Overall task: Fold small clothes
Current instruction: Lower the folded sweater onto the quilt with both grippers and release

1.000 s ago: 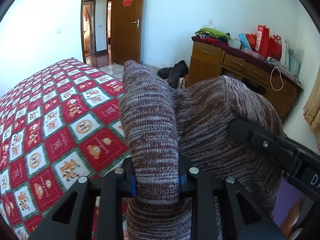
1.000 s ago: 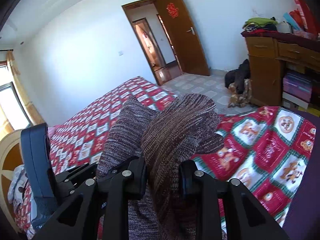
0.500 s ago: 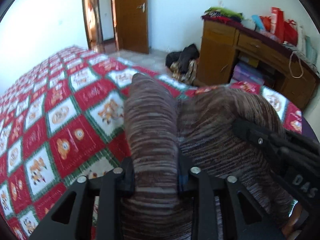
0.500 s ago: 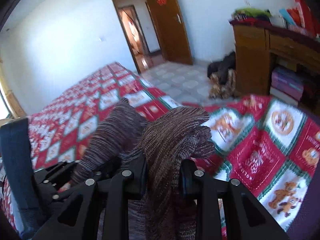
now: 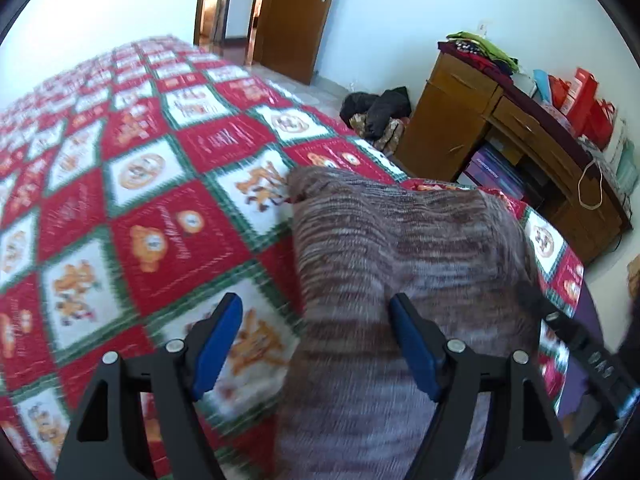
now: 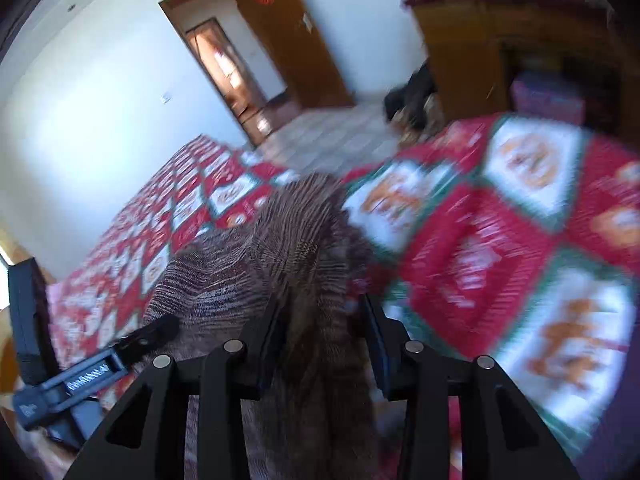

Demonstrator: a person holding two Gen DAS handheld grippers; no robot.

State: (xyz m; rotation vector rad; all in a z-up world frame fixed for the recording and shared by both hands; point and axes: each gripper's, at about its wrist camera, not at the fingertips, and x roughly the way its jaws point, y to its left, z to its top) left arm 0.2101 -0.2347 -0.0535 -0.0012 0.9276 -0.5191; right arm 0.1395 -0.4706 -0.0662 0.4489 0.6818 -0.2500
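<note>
A brown-and-grey striped knit garment (image 5: 400, 248) lies bunched on the red, white and green patchwork quilt (image 5: 168, 224). My left gripper (image 5: 316, 344) hangs over its near part. The jaws are opening wide; the knit sits between them against the right blue pad (image 5: 416, 348), and the left pad is clear of it. In the right wrist view a ridge of the same garment (image 6: 304, 248) runs between the jaws of my right gripper (image 6: 324, 340). Those jaws are opening too, and a gap shows at the right pad (image 6: 376, 344). The left gripper's finger (image 6: 132, 340) shows at that view's left.
The quilt (image 6: 500, 248) covers the whole bed, with flat room to the left of the garment. A wooden desk (image 5: 512, 128) piled with clothes and bags stands past the bed's corner. Dark clothes (image 5: 376, 108) lie on the floor near an open door (image 5: 296, 16).
Both grippers have sunk toward the bed with the garment. Each was shut on a fold of the knit; now both pairs of jaws have come apart and the cloth slumps on the quilt.
</note>
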